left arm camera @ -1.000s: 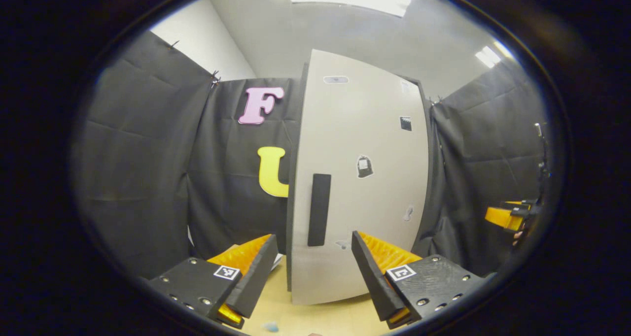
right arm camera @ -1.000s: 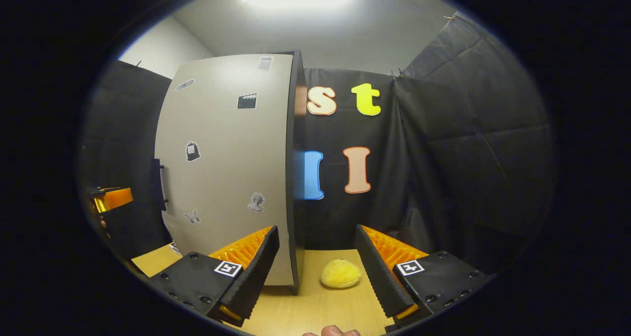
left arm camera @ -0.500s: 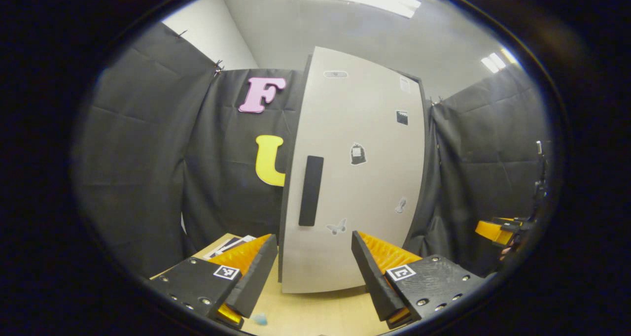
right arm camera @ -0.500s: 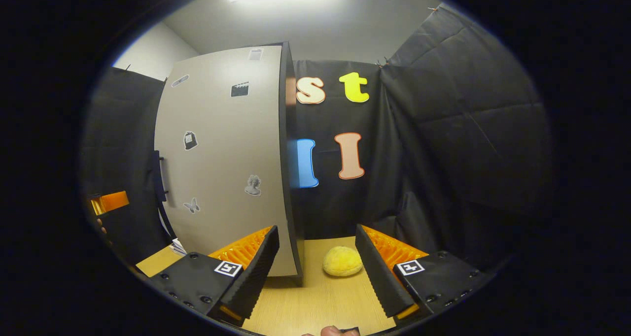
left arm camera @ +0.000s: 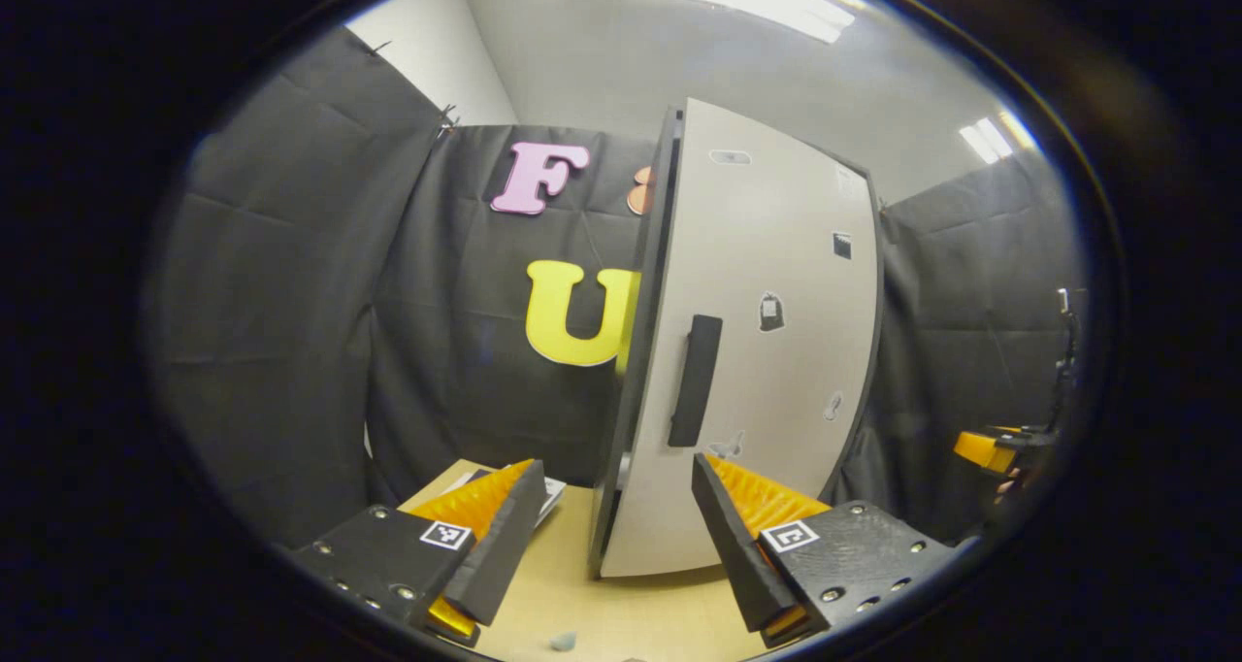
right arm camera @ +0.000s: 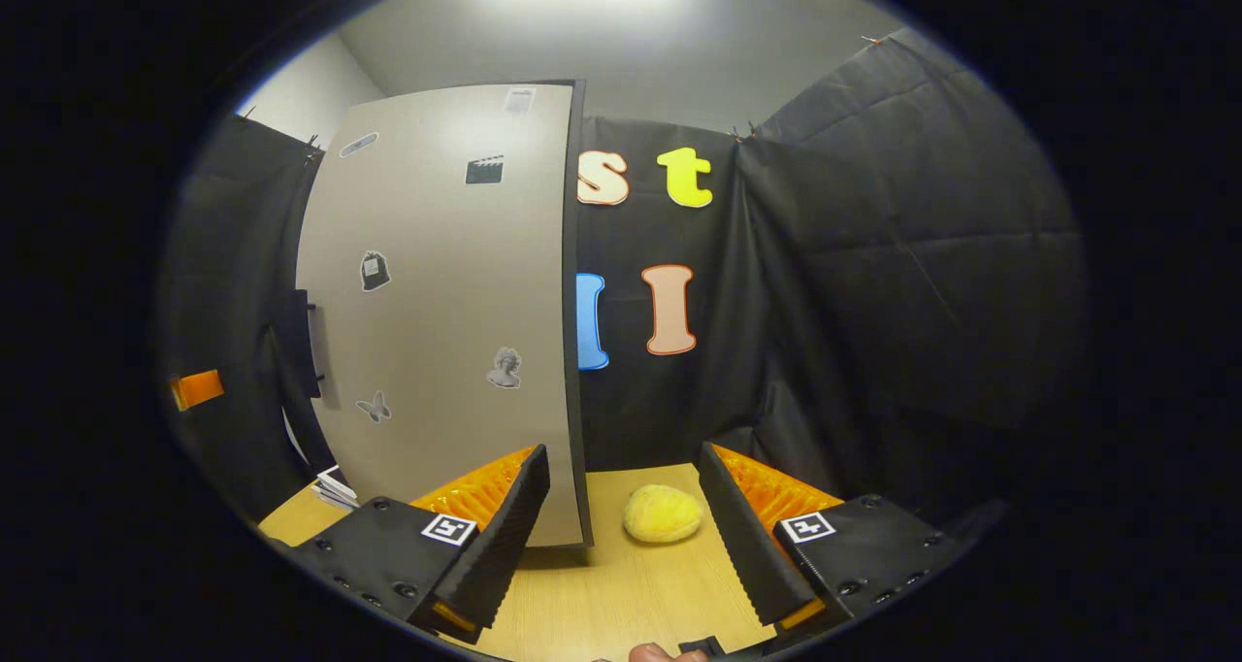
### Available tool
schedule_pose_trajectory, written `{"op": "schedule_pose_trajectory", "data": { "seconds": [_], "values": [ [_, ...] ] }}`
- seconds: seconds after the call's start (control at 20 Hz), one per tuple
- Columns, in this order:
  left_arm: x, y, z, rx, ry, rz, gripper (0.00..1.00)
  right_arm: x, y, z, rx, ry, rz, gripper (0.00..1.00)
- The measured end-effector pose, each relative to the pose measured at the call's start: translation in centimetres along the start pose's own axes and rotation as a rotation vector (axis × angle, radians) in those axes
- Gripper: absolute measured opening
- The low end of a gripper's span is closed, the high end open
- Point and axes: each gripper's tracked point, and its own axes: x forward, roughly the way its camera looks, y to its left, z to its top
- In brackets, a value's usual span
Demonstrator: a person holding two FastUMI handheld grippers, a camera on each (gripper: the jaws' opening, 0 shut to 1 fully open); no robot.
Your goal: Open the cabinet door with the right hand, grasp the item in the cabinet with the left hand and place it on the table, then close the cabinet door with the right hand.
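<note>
A tall cabinet stands on the wooden table (right arm camera: 621,594), and its beige door (left arm camera: 776,351) with small stickers lies flat against the dark body. The black bar handle (left arm camera: 695,380) sits near the door's left edge, just beyond my left gripper (left arm camera: 615,473), which is open and empty. In the right gripper view the door (right arm camera: 446,303) is on the left with the handle (right arm camera: 296,342) at its far edge. A yellow plush lump (right arm camera: 663,513) lies on the table right of the cabinet, ahead of my open, empty right gripper (right arm camera: 623,458).
Papers (left arm camera: 549,492) lie on the table left of the cabinet, also seen as a stack of papers (right arm camera: 335,487). A small grey scrap (left arm camera: 563,640) lies near the front edge. The other gripper (left arm camera: 985,448) hangs at the far right of the left gripper view. Black cloth walls surround the booth.
The left gripper has swung around toward the cabinet's left side, so the door now looks narrower and its dark side edge shows. The right gripper barely shifted; the yellow lump stayed put.
</note>
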Motion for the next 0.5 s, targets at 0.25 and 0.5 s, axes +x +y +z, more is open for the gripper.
{"op": "schedule_pose_trajectory", "data": {
  "seconds": [0.25,0.5],
  "values": [
    [0.7,1.1,-0.7,0.079,-0.01,-0.056,0.93,-0.8,2.2,0.9,-0.042,-0.009,-0.019,0.98],
    [1.8,0.4,-5.0,0.169,0.067,-0.113,0.93,-0.6,4.2,-0.1,-0.043,0.037,0.009,0.94]
  ]
}}
